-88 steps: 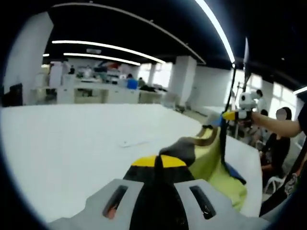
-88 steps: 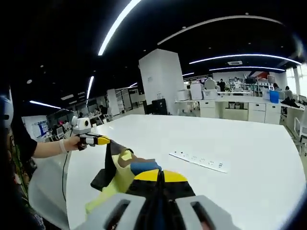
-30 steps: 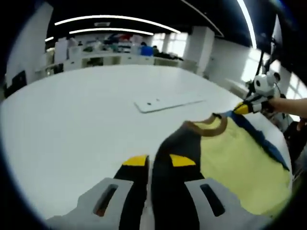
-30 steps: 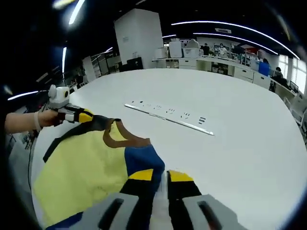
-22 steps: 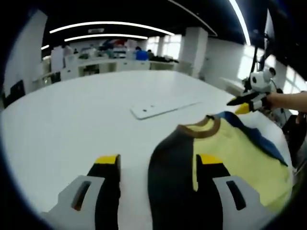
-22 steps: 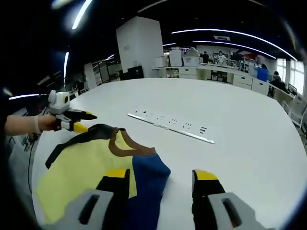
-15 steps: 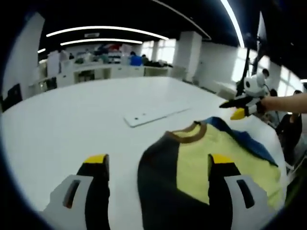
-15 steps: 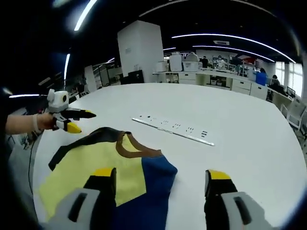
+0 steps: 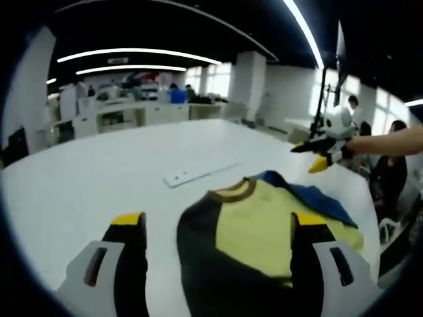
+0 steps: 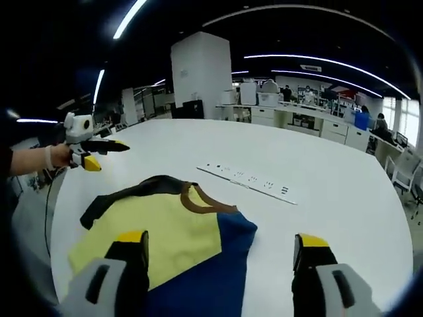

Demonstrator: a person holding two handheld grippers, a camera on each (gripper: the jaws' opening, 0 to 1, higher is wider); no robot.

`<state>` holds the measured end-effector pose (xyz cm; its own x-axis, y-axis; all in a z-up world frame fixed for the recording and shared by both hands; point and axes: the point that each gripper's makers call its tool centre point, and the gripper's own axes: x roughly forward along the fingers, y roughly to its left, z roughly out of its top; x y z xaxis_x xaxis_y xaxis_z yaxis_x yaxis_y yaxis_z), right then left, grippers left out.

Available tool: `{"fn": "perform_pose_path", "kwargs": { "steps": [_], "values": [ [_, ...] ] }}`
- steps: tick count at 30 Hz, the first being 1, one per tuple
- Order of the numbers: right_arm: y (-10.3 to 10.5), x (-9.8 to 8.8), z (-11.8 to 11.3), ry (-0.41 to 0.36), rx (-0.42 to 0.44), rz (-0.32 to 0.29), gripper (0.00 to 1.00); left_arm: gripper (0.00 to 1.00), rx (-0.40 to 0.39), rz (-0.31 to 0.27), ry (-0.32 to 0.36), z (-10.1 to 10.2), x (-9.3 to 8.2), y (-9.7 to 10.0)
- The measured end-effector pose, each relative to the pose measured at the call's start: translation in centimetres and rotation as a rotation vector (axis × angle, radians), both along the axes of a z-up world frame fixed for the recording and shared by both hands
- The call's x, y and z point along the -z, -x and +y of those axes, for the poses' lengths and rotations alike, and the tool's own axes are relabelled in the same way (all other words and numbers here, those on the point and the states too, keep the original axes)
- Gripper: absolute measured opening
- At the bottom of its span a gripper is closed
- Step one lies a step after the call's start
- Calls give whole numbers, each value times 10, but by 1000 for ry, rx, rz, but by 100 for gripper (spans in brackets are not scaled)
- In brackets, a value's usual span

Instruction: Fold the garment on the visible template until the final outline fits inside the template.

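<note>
A yellow garment [image 9: 261, 224] with a brown collar [image 9: 232, 193], a dark sleeve [image 9: 198, 244] and a blue sleeve [image 9: 317, 201] lies spread flat on the white table [image 9: 79, 178]. My left gripper [image 9: 218, 221] is open above its dark-sleeve side and holds nothing. It also appears as the left gripper [image 10: 109, 156] held in a hand, off the cloth. My right gripper [image 10: 221, 239] is open over the blue sleeve [image 10: 218, 267] of the garment [image 10: 158, 231], with nothing between its jaws. The right gripper [image 9: 307, 156] hovers beyond the far shoulder.
A flat white strip [image 10: 250, 178] with dark marks lies on the table beyond the collar, seen also as the strip [image 9: 198, 174]. The table edge [image 10: 59, 218] runs close behind the garment. People sit at the right [image 9: 393, 165]; desks and a pillar [image 10: 201, 76] stand far off.
Both grippers, shut on the garment's shoulders before, have opened and let go. The garment now lies flat on the table, and both grippers have drawn back and up from it.
</note>
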<state>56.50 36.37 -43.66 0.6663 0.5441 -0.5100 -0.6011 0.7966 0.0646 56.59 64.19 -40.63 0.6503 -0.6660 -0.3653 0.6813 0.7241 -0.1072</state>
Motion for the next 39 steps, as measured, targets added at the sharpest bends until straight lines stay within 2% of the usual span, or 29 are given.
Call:
{"fn": "perform_pose_path", "kwargs": {
  "steps": [6,9,14,17,21,24,28,32,39],
  "values": [
    [16,-5,-7,-10,-1,-13,90,83,-22,-9,10,20,-11,26],
    [25,-5,-11,-24,2,-17,89,83,-26,0,16,29,-8,39],
    [45,-5,-18,-19,-4,-24,86,82,-79,15,51,51,-3,59],
    [59,-4,-23,12,-27,-45,86,80,-85,22,25,65,4,71],
    [78,0,-32,25,-32,-50,85,76,-96,41,25,80,8,84],
    [84,4,-41,33,-25,-50,82,63,-102,52,61,84,5,91],
    [88,8,-53,28,5,-34,82,57,-94,44,76,83,5,100],
    [91,4,-57,26,4,-56,81,59,-80,47,77,79,8,106],
    [104,3,-55,34,-18,-50,75,58,-65,64,67,74,15,106]
  ]
}}
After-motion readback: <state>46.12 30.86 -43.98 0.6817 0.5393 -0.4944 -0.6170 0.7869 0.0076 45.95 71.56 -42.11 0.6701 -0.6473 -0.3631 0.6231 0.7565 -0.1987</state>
